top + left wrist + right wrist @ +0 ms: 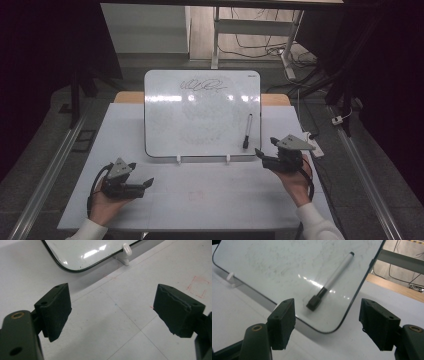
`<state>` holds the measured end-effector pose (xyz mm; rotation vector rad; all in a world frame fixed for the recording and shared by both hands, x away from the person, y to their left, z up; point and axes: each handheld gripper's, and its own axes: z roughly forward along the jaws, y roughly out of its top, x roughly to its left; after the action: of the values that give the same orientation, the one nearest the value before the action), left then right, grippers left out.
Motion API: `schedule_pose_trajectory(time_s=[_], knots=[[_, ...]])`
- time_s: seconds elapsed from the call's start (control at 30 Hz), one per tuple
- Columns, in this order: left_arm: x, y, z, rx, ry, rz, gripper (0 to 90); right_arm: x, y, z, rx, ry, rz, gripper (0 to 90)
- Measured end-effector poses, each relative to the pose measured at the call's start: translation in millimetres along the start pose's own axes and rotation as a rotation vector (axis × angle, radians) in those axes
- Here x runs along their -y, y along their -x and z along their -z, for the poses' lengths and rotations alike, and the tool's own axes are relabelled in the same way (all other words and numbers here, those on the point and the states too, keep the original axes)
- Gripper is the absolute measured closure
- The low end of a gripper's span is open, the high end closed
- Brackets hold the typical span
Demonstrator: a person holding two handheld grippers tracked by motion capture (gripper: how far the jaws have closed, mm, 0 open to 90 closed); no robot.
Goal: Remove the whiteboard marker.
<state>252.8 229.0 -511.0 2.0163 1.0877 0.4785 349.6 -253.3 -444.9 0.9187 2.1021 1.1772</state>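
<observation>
On table [210,200]: one whiteboard [200,120], one marker [248,131].

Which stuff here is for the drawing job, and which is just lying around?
Likely for the job:
whiteboard
marker
left hand-held gripper, open
right hand-held gripper, open

Just lying about:
power strip
cables on the floor behind

Your whiteboard [202,114] leans mid-table, scribble near its top. Marker [247,131] lies on its lower right. Your left gripper [142,186] sits below-left of it, right gripper [266,147] just off its lower-right corner.
</observation>
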Motion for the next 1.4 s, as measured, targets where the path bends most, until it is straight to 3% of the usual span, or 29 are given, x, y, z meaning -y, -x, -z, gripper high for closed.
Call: schedule_pose_trajectory(time_s=[0.37,0.8,1.2,1.4], knots=[[-0.4,1.1,-0.8,-0.002,-0.004,-0.011,16.0,-37.7,3.7,-37.8,0.049,-0.044,-0.053,30.8],[0.0,0.7,-0.2,-0.004,-0.004,-0.014,16.2,-57.1,12.1,-76.3,0.108,-0.112,-0.128,41.4],[0.3,1.0,1.2,-0.005,0.004,-0.021,16.2,-62.8,8.0,-97.2,0.187,-0.134,-0.199,61.0],[0.5,0.4,2.4,-0.004,0.009,-0.022,16.2,-65.4,3.0,-102.3,0.233,-0.132,-0.206,72.9]])
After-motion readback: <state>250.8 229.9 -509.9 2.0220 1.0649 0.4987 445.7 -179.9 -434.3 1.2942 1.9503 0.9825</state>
